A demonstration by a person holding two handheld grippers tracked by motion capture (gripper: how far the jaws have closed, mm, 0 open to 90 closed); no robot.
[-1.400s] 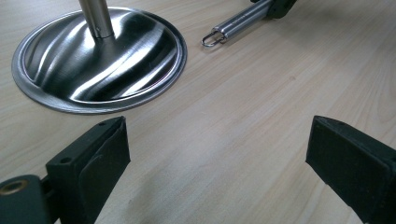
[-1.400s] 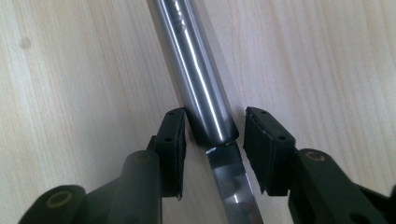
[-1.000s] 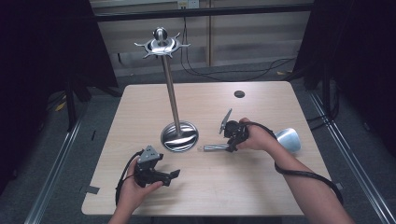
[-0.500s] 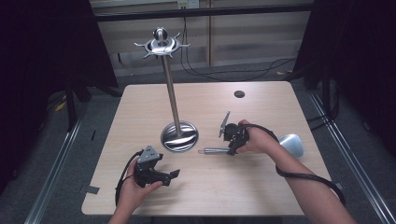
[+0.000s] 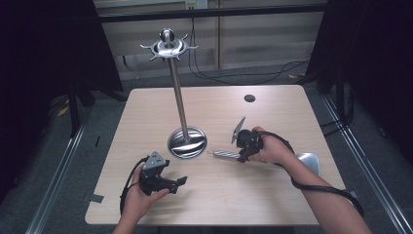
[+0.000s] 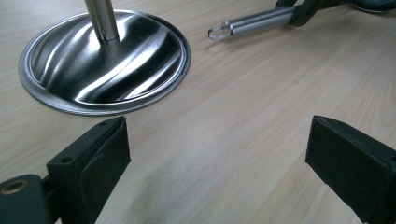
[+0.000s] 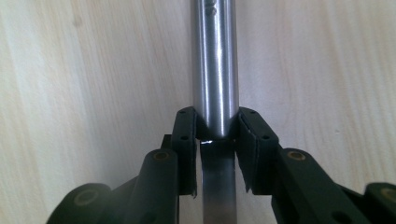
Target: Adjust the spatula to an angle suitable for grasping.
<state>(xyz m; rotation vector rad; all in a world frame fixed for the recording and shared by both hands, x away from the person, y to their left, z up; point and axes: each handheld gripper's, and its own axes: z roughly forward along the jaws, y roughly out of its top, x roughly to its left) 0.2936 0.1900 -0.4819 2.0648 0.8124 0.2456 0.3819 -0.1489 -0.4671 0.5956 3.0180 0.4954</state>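
**Right gripper clamping ladle handle, left gripper idling wide open**

Right gripper [image 5: 242, 157] is sitting right of table centre, roughly 4 o'clock from the stand base [image 5: 187, 143]. In the right gripper view its jaws are closing narrow on both sides of the ladle handle [image 7: 215, 70], pads pressing against the round steel tube. The handle is running straight up toward 12 o'clock in that view, over bare wood.

In the high view the ladle [image 5: 307, 161] is lying low over the table [image 5: 272, 204], near its right edge. The handle is pointing toward 9 o'clock, its looped tip ending just short of the stand base, not touching it. The bowl is showing at 3 o'clock, just past the person's right hand [image 5: 272, 148]. Cannot tell whether the ladle is resting on the wood or lifted slightly off it.

Left gripper [image 5: 178, 182] is hovering near the front edge, at about 7 o'clock from the stand base, held in the left hand [image 5: 141, 192]. Jaws are standing wide apart in the left gripper view, nothing between them but wood. That view is looking at the stand base at 11 o'clock and the handle's looped tip at 1 o'clock.

The stand pole [image 5: 178, 100] is rising upright from the base, carrying a hook ring [image 5: 168, 47] at the top. A small dark disc [image 5: 250, 98] is lying at the far side of the table, well apart from both grippers.
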